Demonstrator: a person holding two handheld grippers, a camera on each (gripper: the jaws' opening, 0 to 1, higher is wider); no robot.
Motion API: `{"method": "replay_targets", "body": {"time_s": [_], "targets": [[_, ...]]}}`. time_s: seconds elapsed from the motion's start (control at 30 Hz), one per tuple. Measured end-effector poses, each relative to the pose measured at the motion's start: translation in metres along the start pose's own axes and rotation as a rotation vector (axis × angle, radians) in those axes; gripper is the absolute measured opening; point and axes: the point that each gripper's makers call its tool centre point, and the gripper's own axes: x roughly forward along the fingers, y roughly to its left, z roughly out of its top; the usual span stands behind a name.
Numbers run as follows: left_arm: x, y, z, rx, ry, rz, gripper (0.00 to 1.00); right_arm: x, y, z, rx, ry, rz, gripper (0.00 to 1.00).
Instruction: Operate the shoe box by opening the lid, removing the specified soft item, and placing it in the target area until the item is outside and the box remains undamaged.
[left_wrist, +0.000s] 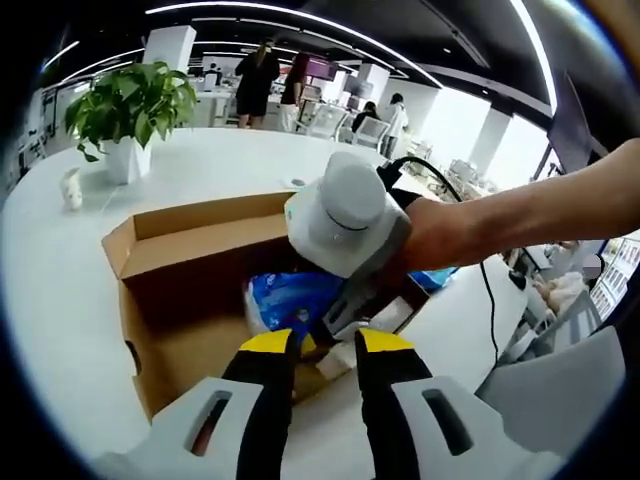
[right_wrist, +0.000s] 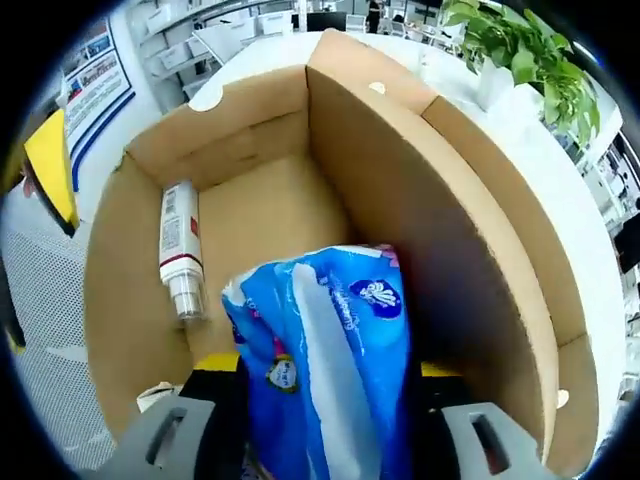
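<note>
Right gripper (right_wrist: 325, 375) clamped on blue tissue pack (right_wrist: 325, 400), print unreadable; shoe box (right_wrist: 440, 200) open; tube (right_wrist: 178, 250) at 9 o'clock. Left gripper (left_wrist: 325, 342) jaws apart.

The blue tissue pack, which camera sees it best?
The right gripper view. There the blue tissue pack fills the foreground between the right gripper sides, above the open cardboard box, its printing visible. In the left gripper view the pack is partly hidden behind the right gripper and a person's hand.
</note>
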Motion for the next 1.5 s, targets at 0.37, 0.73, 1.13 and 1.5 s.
{"method": "replay_targets", "body": {"time_s": [0.37, 0.73, 1.13, 1.5], "targets": [[-0.001, 0.002, 0.000, 0.002, 0.001, 0.006, 0.24, -0.010, -0.002, 0.005, -0.006, -0.019, -0.039, 0.35], [-0.004, 0.002, 0.003, -0.017, -0.015, 0.008, 0.24, -0.036, 0.000, 0.023, 0.024, -0.080, -0.059, 0.34], [-0.006, -0.002, 0.005, 0.001, -0.028, 0.004, 0.26, -0.065, -0.003, 0.031, 0.015, -0.111, -0.091, 0.34], [-0.003, -0.016, 0.003, 0.057, -0.012, -0.018, 0.29, -0.094, -0.013, 0.040, 0.061, -0.169, -0.135, 0.35]]}}
